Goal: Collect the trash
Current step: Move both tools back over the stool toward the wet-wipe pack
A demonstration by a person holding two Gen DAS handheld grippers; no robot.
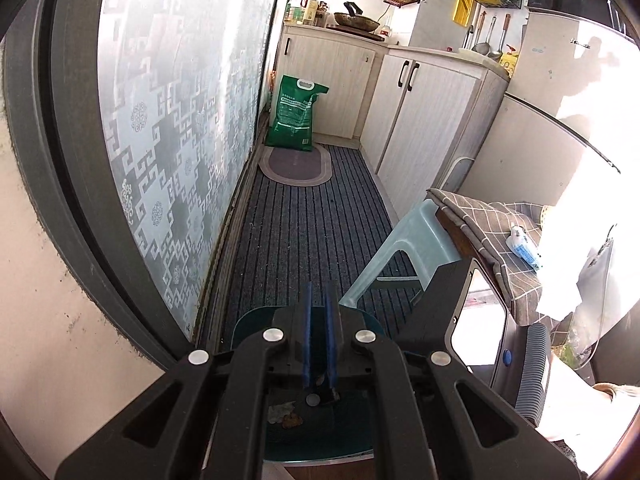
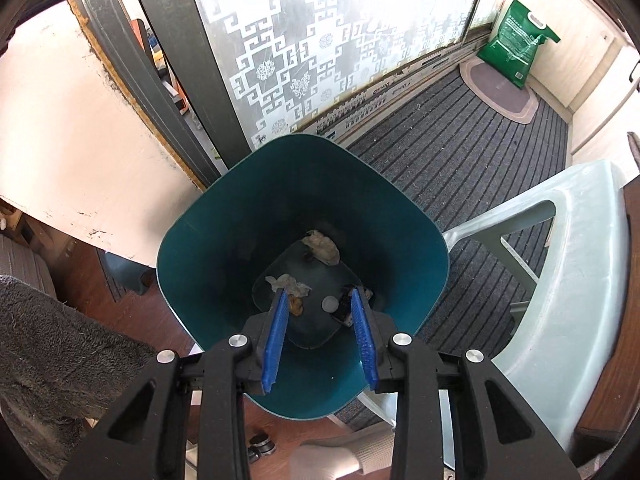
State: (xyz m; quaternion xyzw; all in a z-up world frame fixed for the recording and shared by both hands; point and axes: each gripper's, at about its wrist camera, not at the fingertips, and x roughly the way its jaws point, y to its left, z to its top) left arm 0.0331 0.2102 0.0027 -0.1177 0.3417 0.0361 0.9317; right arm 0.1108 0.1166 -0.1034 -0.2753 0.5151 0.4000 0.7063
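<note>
Trash, crumpled tissue scraps [image 2: 322, 249] and a white cap [image 2: 330, 303], lies at the bottom of the tall teal plastic bin [image 2: 192, 236]. Right gripper [image 2: 322, 300] hangs over the bin mouth, blue pads spread and empty. Left gripper [image 1: 319, 292] has its pads pressed together, holding nothing. A pale plastic stool [image 2: 580, 264] stands just beside the bin on the grey striped carpet [image 2: 460, 132].

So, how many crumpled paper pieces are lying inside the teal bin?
2 show: one crumpled paper at the far side of the teal bin floor, one near the left pad of the right tool. More may be hidden behind the pads.
</note>
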